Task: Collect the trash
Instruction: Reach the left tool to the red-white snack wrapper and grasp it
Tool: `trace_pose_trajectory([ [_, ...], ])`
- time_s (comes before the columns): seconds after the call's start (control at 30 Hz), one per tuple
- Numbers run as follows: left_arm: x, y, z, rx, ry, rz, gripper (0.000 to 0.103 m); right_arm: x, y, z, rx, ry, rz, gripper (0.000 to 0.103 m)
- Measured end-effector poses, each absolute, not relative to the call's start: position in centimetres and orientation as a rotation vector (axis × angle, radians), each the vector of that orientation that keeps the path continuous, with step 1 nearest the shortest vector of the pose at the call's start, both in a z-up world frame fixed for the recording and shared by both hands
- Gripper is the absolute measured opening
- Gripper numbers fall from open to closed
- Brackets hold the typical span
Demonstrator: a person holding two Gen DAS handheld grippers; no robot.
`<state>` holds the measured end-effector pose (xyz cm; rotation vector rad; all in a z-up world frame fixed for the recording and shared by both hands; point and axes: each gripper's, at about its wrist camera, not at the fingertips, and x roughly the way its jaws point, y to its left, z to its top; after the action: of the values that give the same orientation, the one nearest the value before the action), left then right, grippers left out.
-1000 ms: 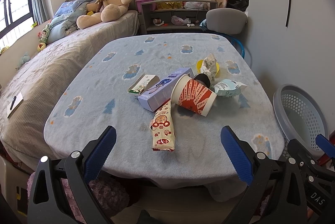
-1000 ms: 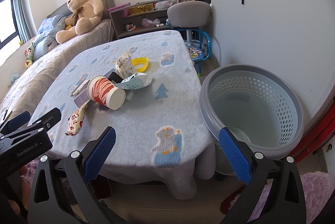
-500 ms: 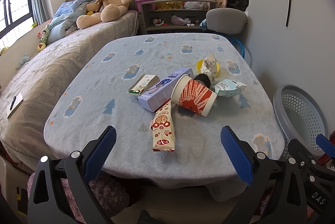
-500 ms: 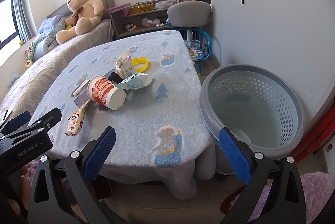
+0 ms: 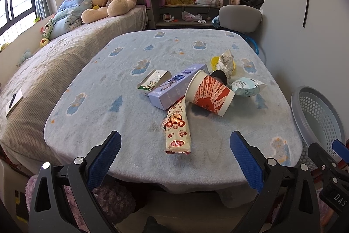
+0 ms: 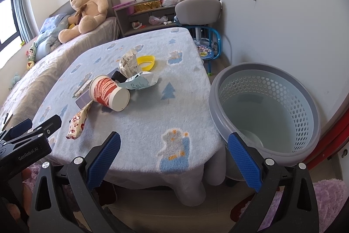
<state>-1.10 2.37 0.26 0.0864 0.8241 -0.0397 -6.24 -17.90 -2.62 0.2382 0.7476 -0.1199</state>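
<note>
While nothing had yet been lifted, the left gripper [image 5: 174, 151] and the right gripper [image 6: 173, 149] hung short of the table [image 5: 104, 102], both spread wide and empty; the trash lay heaped mid-table, a red paper cup [image 5: 209, 93] on its side touching a purple box [image 5: 177, 89], with a snack wrapper [image 5: 177, 131] nearest the left fingers; the gathering seemed only about to begin; the next move probably called for reaching forward to the wrapper, then carrying it to the basket [image 6: 305, 106] beside the table.
</note>
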Motion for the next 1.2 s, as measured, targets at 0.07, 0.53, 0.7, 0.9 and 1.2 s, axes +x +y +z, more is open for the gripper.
trace_pose_trajectory([
  [0.07,-0.8,3.2,-0.5,0.078,0.848,-0.026,0.096,-6.1,-18.0,-2.9,0.246,0.75,-0.111,0.097],
  [0.53,2.4,4.5,-3.7,0.064,0.93,-0.039,0.096,-4.4,-17.9,-5.4,0.271,0.8,-0.053,0.097],
  [0.7,5.1,3.7,-4.6,0.045,0.952,-0.063,0.096,-4.0,-18.2,-6.1,0.291,0.811,-0.037,0.097],
  [0.9,7.1,3.2,-6.8,0.048,0.998,-0.066,0.096,-3.6,-18.4,-6.6,0.305,0.825,-0.03,0.097],
  [1.2,8.5,3.0,-7.9,0.049,1.007,-0.108,0.077,-3.3,-18.4,-7.1,0.31,0.844,-0.023,0.097],
])
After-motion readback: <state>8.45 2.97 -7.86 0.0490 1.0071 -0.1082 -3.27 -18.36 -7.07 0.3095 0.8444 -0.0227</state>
